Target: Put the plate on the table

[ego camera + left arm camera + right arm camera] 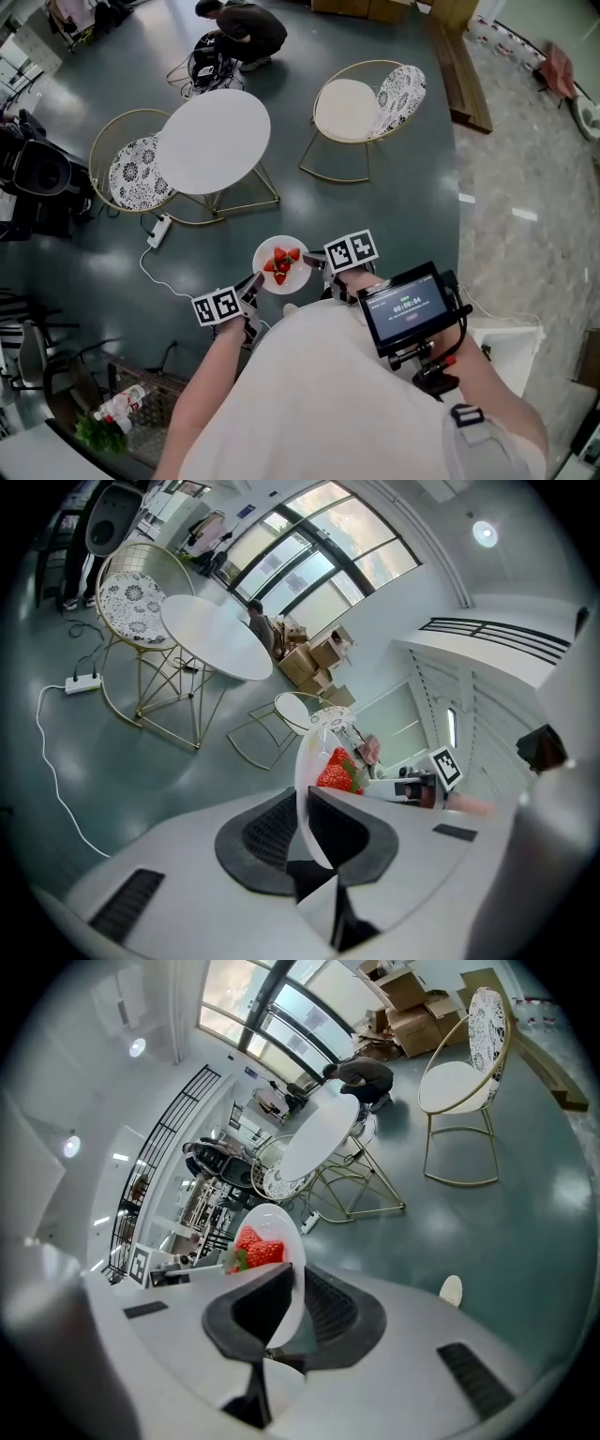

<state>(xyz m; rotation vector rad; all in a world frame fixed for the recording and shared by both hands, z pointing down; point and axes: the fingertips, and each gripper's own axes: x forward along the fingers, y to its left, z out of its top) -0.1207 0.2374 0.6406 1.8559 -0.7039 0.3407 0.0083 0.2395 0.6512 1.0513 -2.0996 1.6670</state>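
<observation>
A small white plate point(268, 277) carrying several strawberries point(281, 263) hangs in the air above the dark floor, held level between both grippers. My left gripper point(253, 285) is shut on its left rim, and the rim point(302, 789) runs between the jaws in the left gripper view. My right gripper point(314, 263) is shut on the right rim point(292, 1283). The round white table point(213, 140) stands ahead and to the left, apart from the plate; it also shows as the table point(216, 636) and the table point(319, 1135).
Two gold-wire chairs flank the table: one chair point(131, 169) at its left, another chair point(361, 108) to the right. A white power strip point(157, 231) with its cord lies on the floor. A person point(242, 26) crouches beyond the table. A black camera rig point(37, 178) sits far left.
</observation>
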